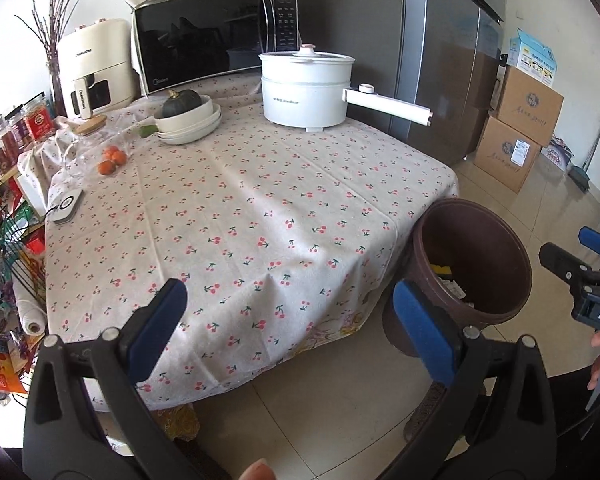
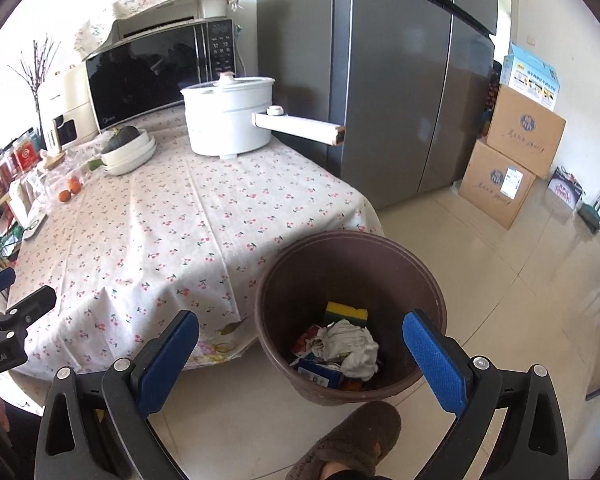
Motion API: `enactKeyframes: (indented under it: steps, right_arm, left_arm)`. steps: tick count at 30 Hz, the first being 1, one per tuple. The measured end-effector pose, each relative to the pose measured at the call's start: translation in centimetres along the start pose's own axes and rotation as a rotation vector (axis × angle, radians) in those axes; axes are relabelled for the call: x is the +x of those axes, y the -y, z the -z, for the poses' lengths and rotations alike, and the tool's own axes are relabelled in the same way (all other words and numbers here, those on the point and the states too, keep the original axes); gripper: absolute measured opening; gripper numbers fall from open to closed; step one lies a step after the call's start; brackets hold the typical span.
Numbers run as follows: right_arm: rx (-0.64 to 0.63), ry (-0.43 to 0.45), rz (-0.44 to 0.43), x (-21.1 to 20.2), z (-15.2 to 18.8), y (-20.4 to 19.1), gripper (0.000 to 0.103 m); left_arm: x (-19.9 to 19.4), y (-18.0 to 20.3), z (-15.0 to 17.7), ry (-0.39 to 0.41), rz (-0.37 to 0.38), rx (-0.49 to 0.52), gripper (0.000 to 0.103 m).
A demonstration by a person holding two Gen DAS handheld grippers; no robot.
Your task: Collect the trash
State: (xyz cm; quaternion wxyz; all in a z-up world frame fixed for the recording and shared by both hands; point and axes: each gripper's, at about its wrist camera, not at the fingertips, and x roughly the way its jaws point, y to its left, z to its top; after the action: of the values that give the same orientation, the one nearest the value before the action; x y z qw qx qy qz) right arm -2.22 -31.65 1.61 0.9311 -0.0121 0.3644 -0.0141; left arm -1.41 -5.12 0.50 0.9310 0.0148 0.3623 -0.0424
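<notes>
A brown trash bin [image 2: 300, 276] stands on the floor by the table's near right corner; it also shows in the left wrist view [image 1: 496, 256]. Inside lie a yellow-green sponge [image 2: 346, 312], crumpled white paper [image 2: 350, 346] and a blue carton [image 2: 320, 374]. My right gripper [image 2: 300, 344] is open and empty, above the bin's near rim. My left gripper [image 1: 290, 312] is open and empty, over the table's front edge, left of the bin. The right gripper's tip [image 1: 572, 268] shows at the left wrist view's right edge.
The table [image 1: 260, 208] has a cherry-print cloth. At its back stand a white electric pot [image 1: 304, 88], a microwave [image 1: 212, 44], stacked bowls with a squash [image 1: 188, 116], oranges [image 1: 112, 160] and an air fryer [image 1: 94, 68]. A fridge [image 2: 400, 80] and cardboard boxes [image 2: 512, 152] stand right. A slippered foot [image 2: 348, 440] is near the bin.
</notes>
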Motion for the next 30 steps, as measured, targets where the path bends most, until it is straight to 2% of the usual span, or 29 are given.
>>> enactKeyframes:
  steps: [7,14,18,30]
  right_arm:
    - [-0.022,0.117,0.01,-2.3,-0.5,-1.7,0.103]
    - [0.004,0.157,-0.036,-3.0,-1.3,-2.5,0.103]
    - [-0.004,0.172,-0.046,-3.4,-1.5,-3.0,0.103]
    - [-0.021,0.182,-0.042,-3.5,-1.5,-3.4,0.103]
  left_arm:
    - [-2.7,-0.7,-0.4,0.091,-0.008,-0.037,0.103]
    - [-3.7,-0.5,-0.5,0.174,-0.026,-0.062,0.103]
    - [-3.9,-0.3,-0.5,0.19,-0.046,-0.063,0.103]
    - [-3.9,0.2,-0.3,0.181,-0.036,-0.073,0.103]
